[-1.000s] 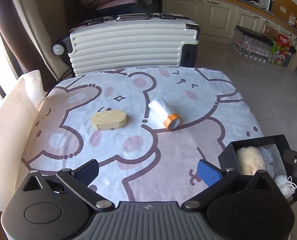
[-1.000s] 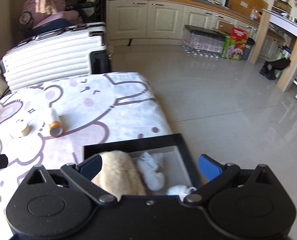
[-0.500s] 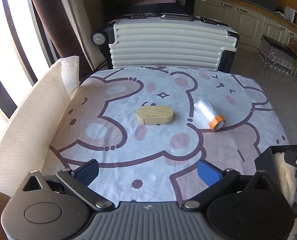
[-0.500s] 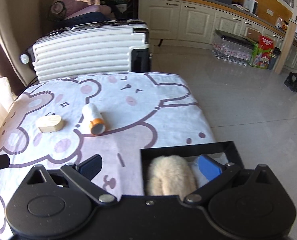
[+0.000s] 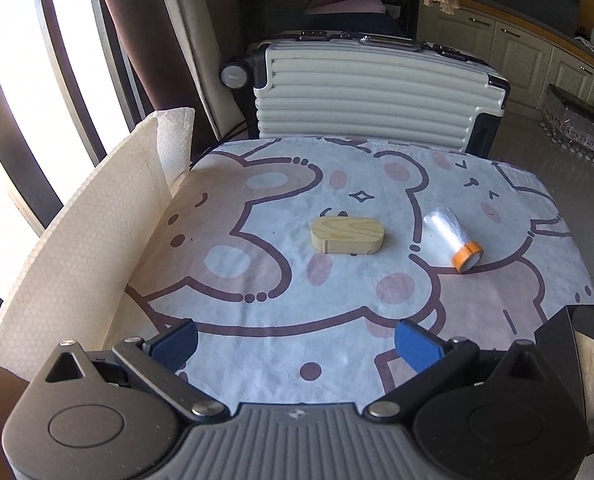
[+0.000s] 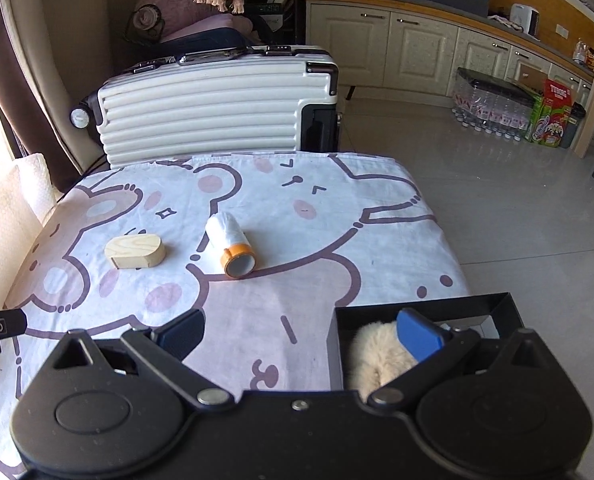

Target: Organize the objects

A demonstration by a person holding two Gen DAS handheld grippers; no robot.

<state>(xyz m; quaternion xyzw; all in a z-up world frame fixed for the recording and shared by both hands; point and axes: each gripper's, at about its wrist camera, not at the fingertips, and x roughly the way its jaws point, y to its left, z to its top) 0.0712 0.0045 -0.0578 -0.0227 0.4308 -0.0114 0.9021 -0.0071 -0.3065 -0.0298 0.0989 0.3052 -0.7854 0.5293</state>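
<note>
A light wooden oval box [image 5: 347, 235] [image 6: 135, 251] lies mid-table on the bear-print cloth [image 5: 265, 280]. To its right lies a clear roll with an orange cap [image 5: 453, 238] [image 6: 231, 243], on its side. A black tray [image 6: 421, 316] at the table's near right corner holds a cream fluffy item [image 6: 377, 354]. My left gripper [image 5: 295, 342] hovers open over the near edge, well short of the box. My right gripper [image 6: 301, 330] is open, its right finger above the tray's fluffy item, its left finger over the cloth.
A white ribbed suitcase [image 5: 373, 92] stands behind the table's far edge. A sheet of paper towel [image 5: 77, 256] rises along the left edge, by the window. Kitchen cabinets [image 6: 413, 54] and bottled water packs [image 6: 493, 108] line the far right; bare tiled floor [image 6: 529, 224] lies right of the table.
Both grippers have swung left: the wooden box and the roll now sit nearer the centre of each view, and the black tray has slid toward the right edge. Jaws stay open.
</note>
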